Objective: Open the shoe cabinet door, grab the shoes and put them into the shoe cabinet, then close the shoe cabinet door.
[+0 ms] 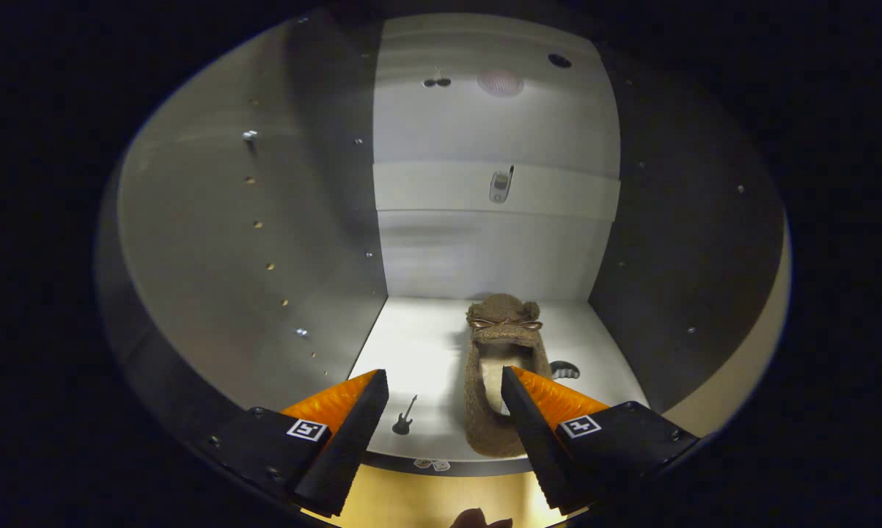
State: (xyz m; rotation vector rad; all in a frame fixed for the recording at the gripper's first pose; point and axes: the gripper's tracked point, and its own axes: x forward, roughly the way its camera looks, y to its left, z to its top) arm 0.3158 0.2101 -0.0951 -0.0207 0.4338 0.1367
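Gripper is seen spread wide, nothing clamped between the fingers. Both fingers are black with orange ridged backs and square markers on the bases. The shoe cabinet is viewed from its open front, interior exposed: white floor panel, white back panel, side walls with rows of small holes and a few screws. A brown fuzzy slipper is lying on the cabinet floor, toe pointed toward the back panel, heel toward the front edge. A small bow-like trim is seen across its toe. The slipper is positioned toward the right half of the floor, well clear of the left wall. The right fingertip overlaps the slipper's opening near the heel; actual contact cannot be confirmed. The left finger is well apart from the slipper, with bare floor between. Small stickers are noted on the floor: a guitar shape just ahead of the left finger, and a dark comb-like shape just right of the slipper. Another sticker is seen on the back panel above the slipper. The cabinet's front edge is running just under the fingers, with a yellowish surface below it.
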